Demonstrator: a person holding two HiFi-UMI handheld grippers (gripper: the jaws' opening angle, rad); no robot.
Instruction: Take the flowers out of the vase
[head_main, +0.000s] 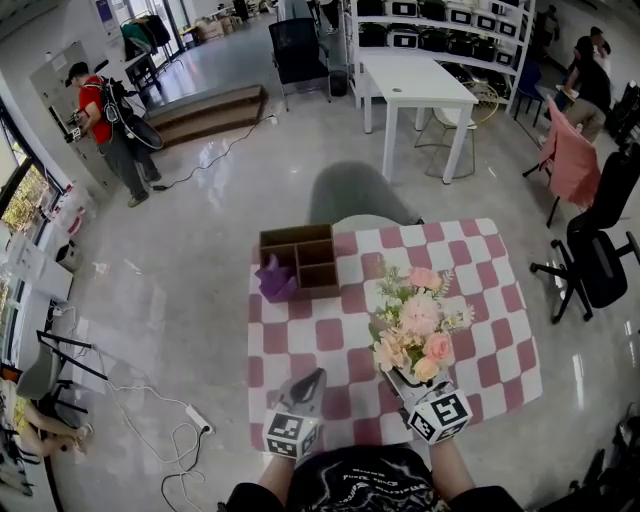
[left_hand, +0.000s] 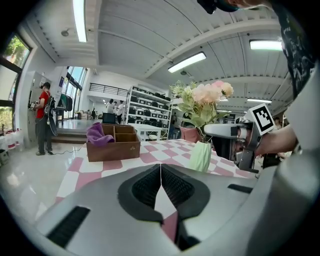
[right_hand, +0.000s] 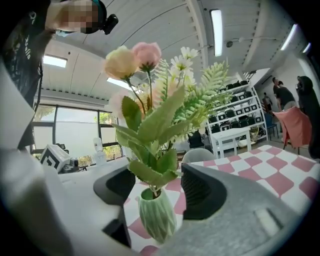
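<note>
Two tongs are seen in the head view at the near edge of the checked counter (head_main: 500, 330). The left tongs (head_main: 312, 382) are held idle at the left. The right tongs (head_main: 398, 380) are pushed in under the flowers (head_main: 418, 322), which stand near and right of the middle. A box (head_main: 300, 258) with a purple cloth (head_main: 272, 280) is set far to the left, well apart.

In the left gripper view, the left tongs are closed pad to pad with nothing between them. The vase (left_hand: 201, 156) is shown upright on the counter to the right, with the flowers in it and the right tongs level beside its neck.

In the right gripper view, the right tongs are spread wide around the stems and lower leaves, just above the vase rim. No pad is seen pressing on anything.

The stems are best gathered as one bunch just above the rim, not by the leaves, and drawn straight up. The vase is judged light, so it may need to be steadied by the left tongs.

The vase is hidden by blooms in the head view. The stems are largely masked by leaves, and their depth in the vase cannot be told. Whether a leaf brushes a pad cannot be settled.
</note>
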